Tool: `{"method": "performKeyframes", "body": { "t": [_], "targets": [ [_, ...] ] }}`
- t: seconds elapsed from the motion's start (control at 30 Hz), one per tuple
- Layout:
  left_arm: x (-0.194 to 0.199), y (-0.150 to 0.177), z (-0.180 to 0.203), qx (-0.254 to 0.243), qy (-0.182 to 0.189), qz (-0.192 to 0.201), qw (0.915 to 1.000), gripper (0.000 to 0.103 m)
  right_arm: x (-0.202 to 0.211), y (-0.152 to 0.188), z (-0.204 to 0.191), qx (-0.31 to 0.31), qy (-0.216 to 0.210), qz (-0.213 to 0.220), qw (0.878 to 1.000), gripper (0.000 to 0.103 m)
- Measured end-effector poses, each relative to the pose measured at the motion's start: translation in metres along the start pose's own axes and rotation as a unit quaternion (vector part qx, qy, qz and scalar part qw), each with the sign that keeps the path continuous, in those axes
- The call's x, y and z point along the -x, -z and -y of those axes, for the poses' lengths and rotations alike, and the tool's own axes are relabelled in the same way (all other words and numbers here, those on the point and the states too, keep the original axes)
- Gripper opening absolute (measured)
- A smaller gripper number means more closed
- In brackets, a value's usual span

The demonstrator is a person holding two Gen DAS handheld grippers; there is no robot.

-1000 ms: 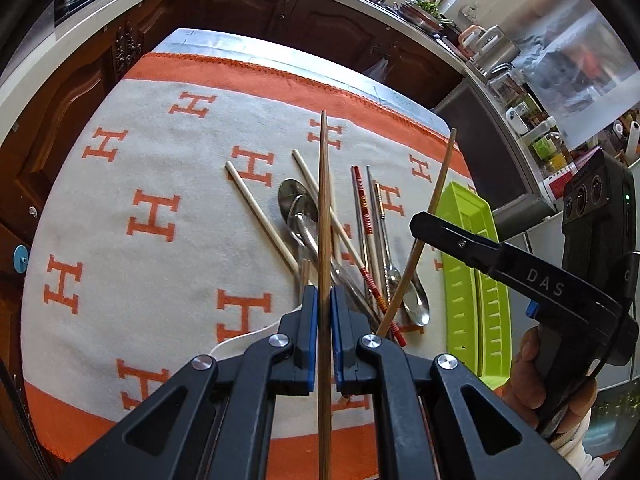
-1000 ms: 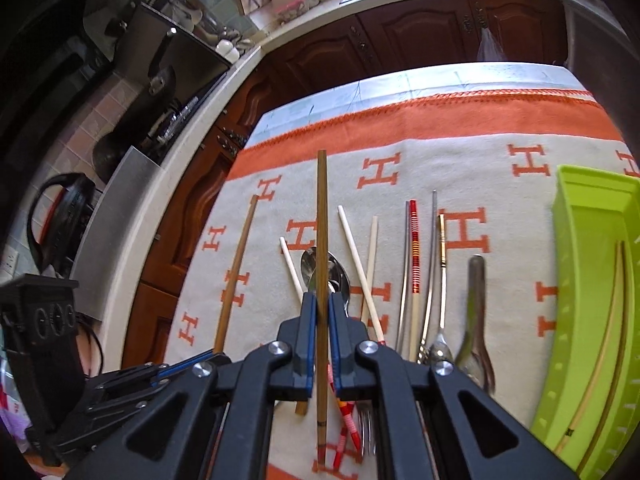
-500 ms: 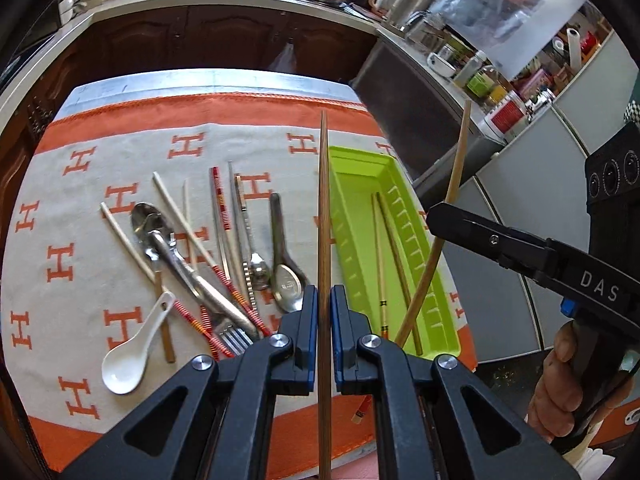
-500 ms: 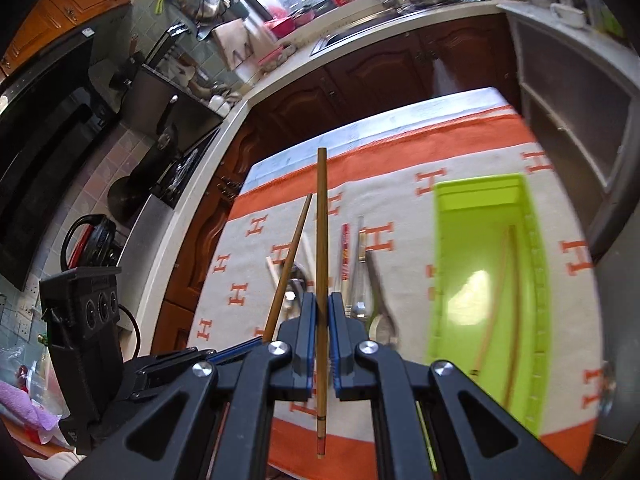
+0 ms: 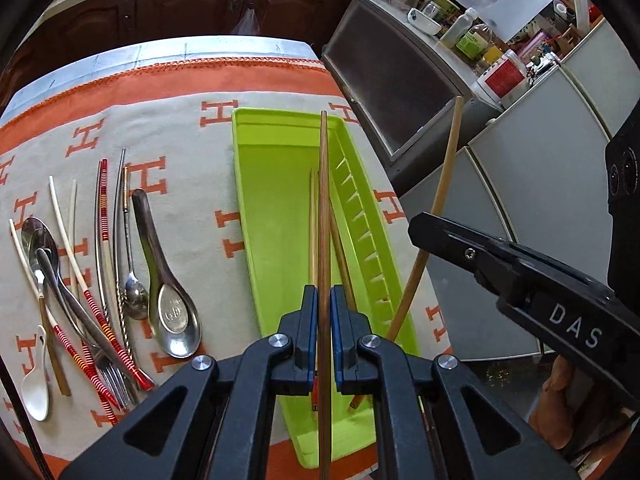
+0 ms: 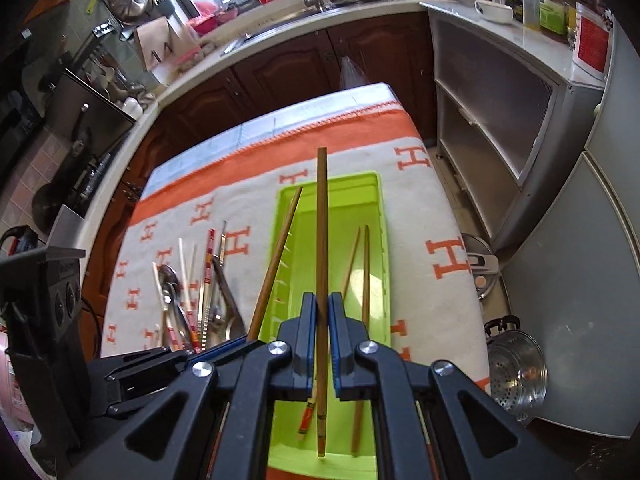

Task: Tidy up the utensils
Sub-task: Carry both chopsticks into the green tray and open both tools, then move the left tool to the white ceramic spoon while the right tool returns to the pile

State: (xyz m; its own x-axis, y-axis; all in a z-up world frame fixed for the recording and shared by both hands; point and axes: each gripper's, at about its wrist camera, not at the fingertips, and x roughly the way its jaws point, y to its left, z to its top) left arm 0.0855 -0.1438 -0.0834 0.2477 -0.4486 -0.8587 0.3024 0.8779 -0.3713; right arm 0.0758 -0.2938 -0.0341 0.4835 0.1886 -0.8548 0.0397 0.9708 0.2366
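My left gripper [image 5: 324, 312] is shut on a brown wooden chopstick [image 5: 324, 208] and holds it above the green tray [image 5: 276, 184]. My right gripper [image 6: 322, 316] is shut on a matching chopstick [image 6: 321, 232], also over the tray [image 6: 372, 208]. Two chopsticks [image 6: 362, 264] lie inside the tray. Each view shows the other gripper's chopstick: the right one in the left wrist view [image 5: 444, 184], the left one in the right wrist view [image 6: 280, 248].
Spoons [image 5: 168, 288], a fork, a white ceramic spoon [image 5: 36, 380] and several chopsticks [image 5: 103, 216] lie on the orange-and-cream cloth [image 5: 180, 140] left of the tray. Cabinets [image 6: 492, 92] and a steel strainer [image 6: 516, 372] stand right of the table.
Both grippers have swung right with their chopsticks, from over the utensil pile to above the green tray. Both stayed shut.
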Motion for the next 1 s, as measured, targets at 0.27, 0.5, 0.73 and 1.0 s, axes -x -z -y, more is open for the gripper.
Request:
{"method": "performKeyframes", "body": {
  "t": [0.27,0.5,0.73,1.0],
  "targets": [
    [-0.012,0.001,-0.002,-0.01,-0.035,-0.003,0.9993,0.033,-0.038,0.002,0.005,0.0,0.007,-0.034,0.999,0.008],
    [0.007,0.002,-0.008,-0.029,-0.074,0.016,0.9967,0.047,-0.052,0.006,0.004,-0.001,-0.003,-0.047,0.999,0.014],
    [0.016,0.0,-0.024,-0.017,-0.099,0.02,0.9948,0.048,-0.059,0.015,0.006,-0.006,-0.009,-0.057,0.998,0.014],
    [0.034,0.008,-0.047,-0.005,-0.13,0.033,0.991,0.051,-0.06,0.026,0.008,-0.01,-0.019,-0.064,0.998,0.014]
  ]
}}
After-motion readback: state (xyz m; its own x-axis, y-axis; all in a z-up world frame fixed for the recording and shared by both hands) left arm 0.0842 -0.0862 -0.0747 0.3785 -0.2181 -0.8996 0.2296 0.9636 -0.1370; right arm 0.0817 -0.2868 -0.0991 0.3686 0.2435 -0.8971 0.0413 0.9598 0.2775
